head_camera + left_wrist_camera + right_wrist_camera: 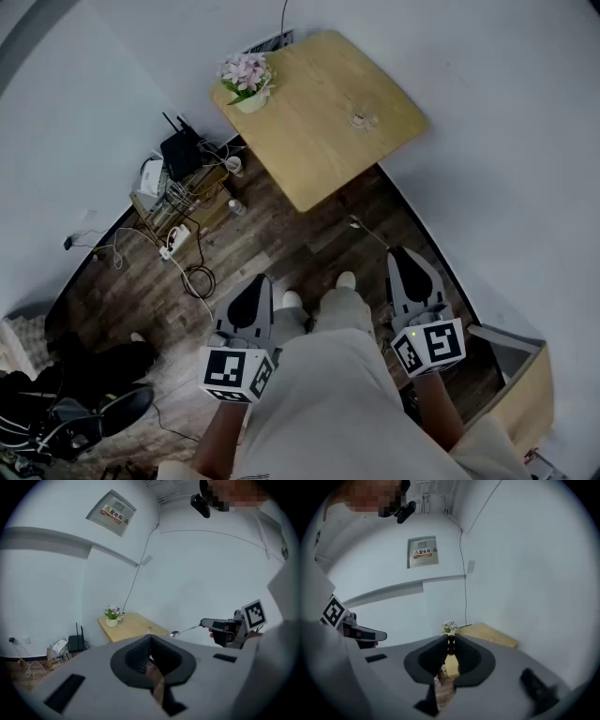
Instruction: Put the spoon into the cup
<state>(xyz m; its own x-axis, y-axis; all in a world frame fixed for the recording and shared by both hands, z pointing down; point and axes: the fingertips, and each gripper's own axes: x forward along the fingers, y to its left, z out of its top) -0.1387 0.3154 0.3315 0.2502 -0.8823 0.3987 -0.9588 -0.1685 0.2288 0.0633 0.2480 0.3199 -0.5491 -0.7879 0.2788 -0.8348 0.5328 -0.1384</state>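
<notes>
A small clear cup (361,119) stands on the wooden table (309,141) ahead of me, some way off. My right gripper (401,251) is shut on the handle of a metal spoon (367,232), whose bowl points forward toward the table. The left gripper view shows the same spoon (182,631) sticking out of the right gripper (206,623). In the right gripper view the dark handle sits between the jaws of the right gripper (451,641). My left gripper (259,279) is held at my left side, shut and holding nothing; its tips meet in its own view (150,638).
A potted pink flower (247,82) stands at the table's left corner. A router (178,155) and tangled cables lie on the wooden floor by the left wall. White walls close in on both sides. A wooden cabinet (525,394) is near my right.
</notes>
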